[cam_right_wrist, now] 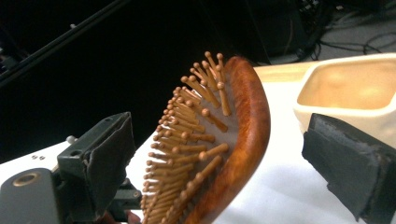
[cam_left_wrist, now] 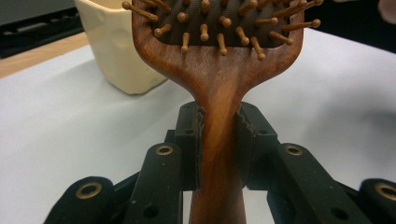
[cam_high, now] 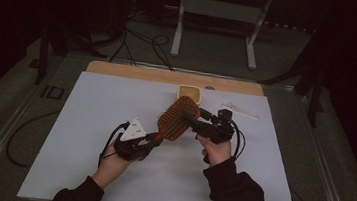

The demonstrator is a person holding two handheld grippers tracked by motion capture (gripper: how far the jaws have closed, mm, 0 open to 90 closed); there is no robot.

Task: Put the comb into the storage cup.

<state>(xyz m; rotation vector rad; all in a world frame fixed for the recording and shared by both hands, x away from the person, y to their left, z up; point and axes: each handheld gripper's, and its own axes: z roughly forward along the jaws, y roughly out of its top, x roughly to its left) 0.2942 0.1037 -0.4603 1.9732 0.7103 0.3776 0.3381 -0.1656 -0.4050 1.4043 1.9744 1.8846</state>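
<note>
A wooden paddle hairbrush [cam_high: 178, 117] with wooden pins is held up over the white mat. My left gripper [cam_high: 151, 139] is shut on its handle [cam_left_wrist: 218, 154], both pads pressing the wood. My right gripper [cam_high: 195, 122] is at the brush head from the right, jaws open. In the right gripper view the brush head [cam_right_wrist: 233, 140] stands edge-on between the two pads [cam_right_wrist: 109, 158], with gaps on both sides. A cream square bowl [cam_high: 189, 92] sits behind the brush at the mat's far edge.
A white mat [cam_high: 89, 121] covers a wooden tabletop [cam_high: 119, 69]. A small white flat piece [cam_high: 238, 110] lies at the far right of the mat. Cables and a metal stand [cam_high: 215, 14] are on the floor beyond the table.
</note>
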